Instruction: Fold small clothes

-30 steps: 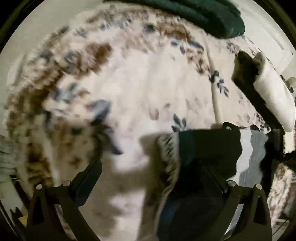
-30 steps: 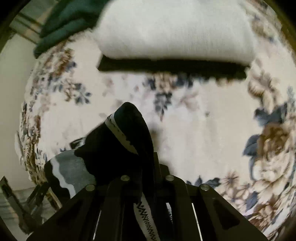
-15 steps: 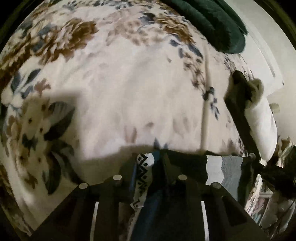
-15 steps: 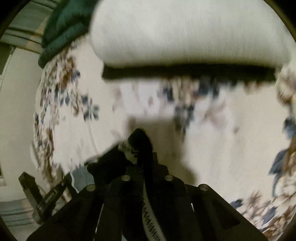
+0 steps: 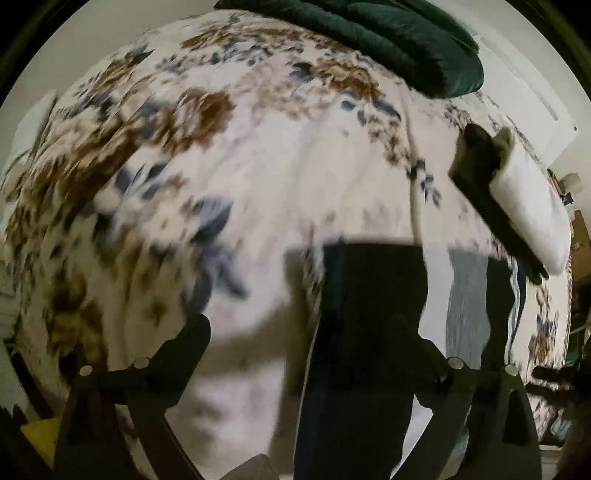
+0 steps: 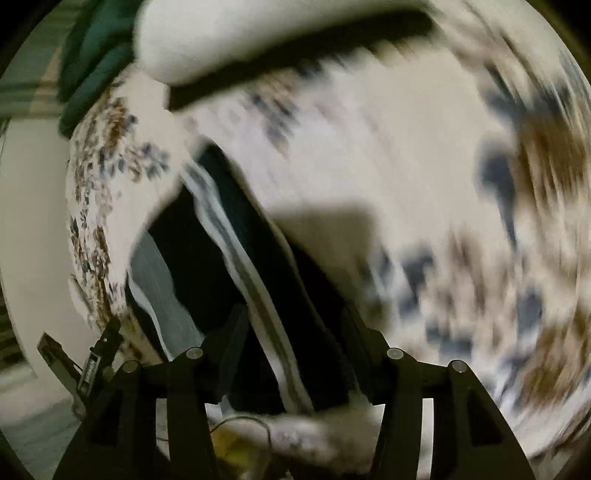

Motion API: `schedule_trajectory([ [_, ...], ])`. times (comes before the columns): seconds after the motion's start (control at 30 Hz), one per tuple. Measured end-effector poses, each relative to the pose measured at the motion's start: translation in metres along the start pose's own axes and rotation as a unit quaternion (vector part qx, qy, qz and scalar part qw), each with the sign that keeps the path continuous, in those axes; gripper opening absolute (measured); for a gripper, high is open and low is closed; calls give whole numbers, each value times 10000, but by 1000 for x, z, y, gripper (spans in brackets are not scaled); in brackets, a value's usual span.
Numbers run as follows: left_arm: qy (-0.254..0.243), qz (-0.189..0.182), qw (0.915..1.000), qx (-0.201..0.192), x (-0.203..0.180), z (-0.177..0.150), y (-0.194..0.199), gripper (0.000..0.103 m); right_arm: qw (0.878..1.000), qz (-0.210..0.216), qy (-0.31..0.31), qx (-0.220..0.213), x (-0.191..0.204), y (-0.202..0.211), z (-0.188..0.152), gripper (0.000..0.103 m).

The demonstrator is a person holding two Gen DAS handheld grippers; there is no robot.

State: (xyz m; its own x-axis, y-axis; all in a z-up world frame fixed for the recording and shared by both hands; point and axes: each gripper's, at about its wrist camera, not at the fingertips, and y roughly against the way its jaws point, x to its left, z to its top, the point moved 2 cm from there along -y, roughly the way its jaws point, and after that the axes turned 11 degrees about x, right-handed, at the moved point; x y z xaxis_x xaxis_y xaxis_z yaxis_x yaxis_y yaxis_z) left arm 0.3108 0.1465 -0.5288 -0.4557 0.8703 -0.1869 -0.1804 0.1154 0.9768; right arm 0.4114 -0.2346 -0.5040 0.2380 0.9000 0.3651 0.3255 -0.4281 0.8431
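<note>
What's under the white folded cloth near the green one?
A black folded garment lies directly under the white folded cloth, its edge sticking out. Below that, the floral bedspread; anything between stays hidden.

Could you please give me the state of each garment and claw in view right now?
Dark patterned garment: folded, lying flat on the floral bedcover.
White and black stack: folded, set aside.
Green garment: folded, at the far edge.
Left claw: jaws opening, wide, gripping nothing.
Right claw: jaws opening, garment between them, not pinched.

Dark banded sock [image 5: 369,314], flat on bedspread
</note>
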Motion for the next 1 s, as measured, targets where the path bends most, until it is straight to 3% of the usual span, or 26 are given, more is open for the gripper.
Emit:
schedule_trajectory([
  [0.1,131,73,9996,233,8,-28,-3,97,9971,526,-470,287,-34,-22,-33,55],
  [0.2,198,226,9985,458,12,-50,-11,97,9899,1075,-808,453,-47,-46,-46,55],
  [0.23,212,259,9981,516,14,-57,-14,97,9872,1247,-875,475,-48,-54,-49,53],
  [0.27,224,297,9975,596,14,-64,-18,97,9865,1305,-918,371,-47,-57,-53,45],
  [0.3,238,316,9972,639,16,-70,-19,97,9872,1286,-910,232,-45,-56,-55,9],
  [0.47,264,281,9963,774,17,-87,-22,97,9931,489,-705,-798,-41,-8,-69,2],
  [0.57,273,242,9958,840,14,-91,-24,97,9926,109,-800,-908,-59,6,-71,0],
  [0.63,314,198,9953,891,13,-95,-26,97,9930,-165,-861,-797,-71,4,-65,0],
  [0.77,426,91,9943,972,15,-109,-22,97,9899,411,-1331,-246,-101,-13,-67,3],
  [0.8,521,18,9935,1008,16,-113,-21,97,9881,720,-1342,-222,-103,-16,-70,11],
  [0.83,635,-100,9924,1051,19,-116,-20,97,9839,1184,-1323,-216,-102,-17,-74,25],
  [0.9,1099,-537,9858,1150,27,-127,-20,97,9783,1616,-1275,-235,-100,-22,-80,46],
  [1.0,1765,-1386,9647,1376,35,-136,-34,96,9724,1995,-1200,-122,-84,-40,-81,50],
])
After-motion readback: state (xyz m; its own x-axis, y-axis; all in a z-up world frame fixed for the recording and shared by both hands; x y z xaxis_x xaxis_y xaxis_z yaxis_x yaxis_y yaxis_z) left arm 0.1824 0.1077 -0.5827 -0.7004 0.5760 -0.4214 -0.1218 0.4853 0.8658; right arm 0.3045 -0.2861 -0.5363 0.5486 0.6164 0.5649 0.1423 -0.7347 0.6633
